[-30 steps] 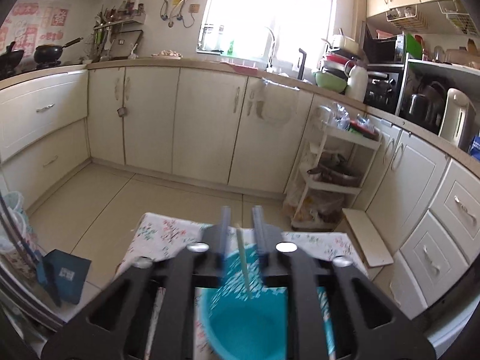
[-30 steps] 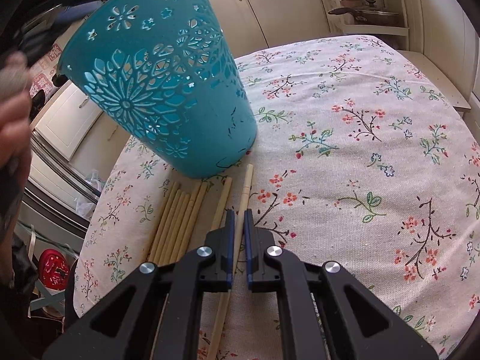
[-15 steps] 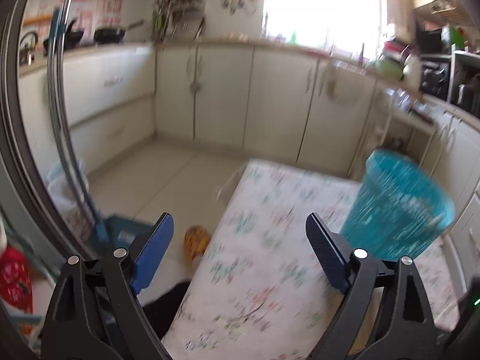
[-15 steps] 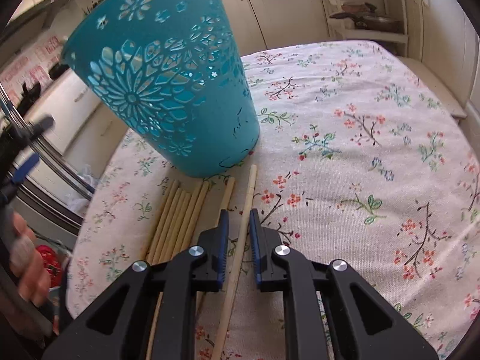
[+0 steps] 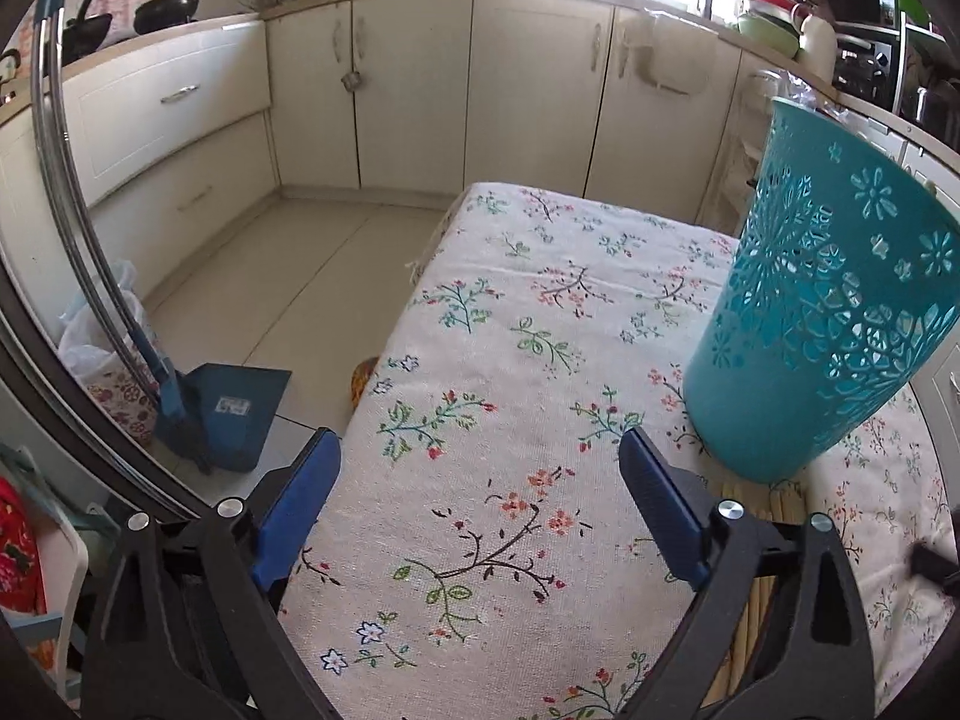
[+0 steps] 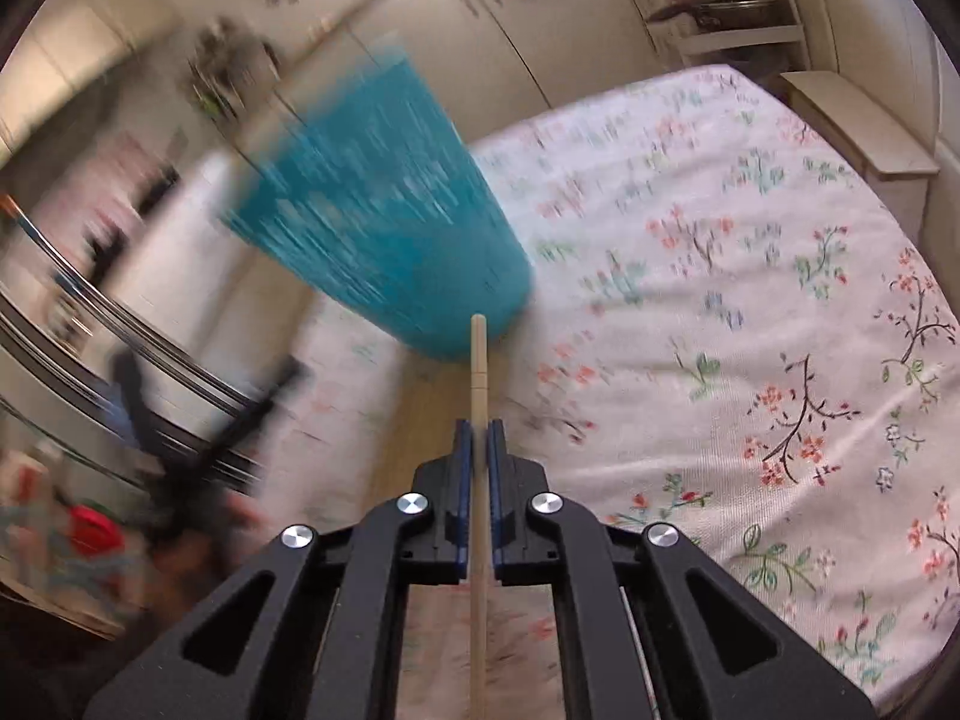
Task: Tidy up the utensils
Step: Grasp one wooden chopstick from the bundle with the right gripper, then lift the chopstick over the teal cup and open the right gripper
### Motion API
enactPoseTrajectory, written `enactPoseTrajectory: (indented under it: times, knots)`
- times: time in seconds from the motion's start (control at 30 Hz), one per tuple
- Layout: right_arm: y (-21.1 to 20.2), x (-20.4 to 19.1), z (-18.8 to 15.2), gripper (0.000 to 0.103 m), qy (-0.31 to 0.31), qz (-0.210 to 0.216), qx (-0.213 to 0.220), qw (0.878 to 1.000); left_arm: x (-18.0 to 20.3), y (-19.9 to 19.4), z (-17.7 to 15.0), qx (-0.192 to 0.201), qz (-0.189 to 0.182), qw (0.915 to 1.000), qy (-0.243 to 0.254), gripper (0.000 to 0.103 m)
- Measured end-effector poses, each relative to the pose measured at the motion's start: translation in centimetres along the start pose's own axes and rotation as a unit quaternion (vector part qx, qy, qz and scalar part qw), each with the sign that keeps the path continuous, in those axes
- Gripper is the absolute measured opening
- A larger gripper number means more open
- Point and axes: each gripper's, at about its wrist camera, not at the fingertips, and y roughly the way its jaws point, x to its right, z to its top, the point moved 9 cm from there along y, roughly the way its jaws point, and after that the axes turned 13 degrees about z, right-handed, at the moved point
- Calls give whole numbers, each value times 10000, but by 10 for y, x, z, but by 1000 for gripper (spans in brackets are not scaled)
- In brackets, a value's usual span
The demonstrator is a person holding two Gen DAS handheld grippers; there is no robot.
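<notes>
Fingers of right gripper pinch one chopstick, tip near teal holder base. Left gripper spread wide over flowered desk. Remaining chopsticks lie beside holder.

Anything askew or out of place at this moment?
Nothing is damaged or spilled. Loose chopsticks lie on the floral tablecloth at the foot of the teal holder, outside it. The right gripper grips one chopstick.
</notes>
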Motion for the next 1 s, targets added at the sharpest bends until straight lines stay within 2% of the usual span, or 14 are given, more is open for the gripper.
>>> enactPoseTrajectory:
  times: [0.07,0.2,0.27,0.37,0.43,0.57,0.63,0.77,0.87,1.0]
  knots:
    - [-20,-24,19,6,-28,443,305,9985,2,0,-1,-19,-4,10000,61,90]
    - [-47,-79,59,6,-380,1074,782,9904,4,1,-2,-58,-2,9999,115,90]
    - [-56,-102,82,6,-557,1326,985,9847,4,1,-2,-75,0,9999,111,90]
    - [-63,-133,109,6,-868,1466,1280,9770,4,0,-2,-68,-12,9999,100,90]
    - [-63,-153,130,6,-1125,1381,1480,9728,3,-1,-1,-50,-30,9999,83,90]
    - [-50,-171,161,6,-1508,884,1774,9685,1,-1,-2,-41,-90,10000,-1,90]
    - [-42,-168,167,6,-1595,619,1858,9676,0,-1,-2,-47,-127,9999,-41,90]
    - [-26,-157,166,6,-2008,-196,2007,9586,0,-1,-2,-46,-186,9998,-71,90]
    - [-10,-144,159,6,-2040,-390,1844,9607,0,-1,-2,-38,-210,9997,-82,90]
    - [21,-118,145,6,-1967,-656,1225,9706,0,-1,-1,-35,-219,9997,-99,90]
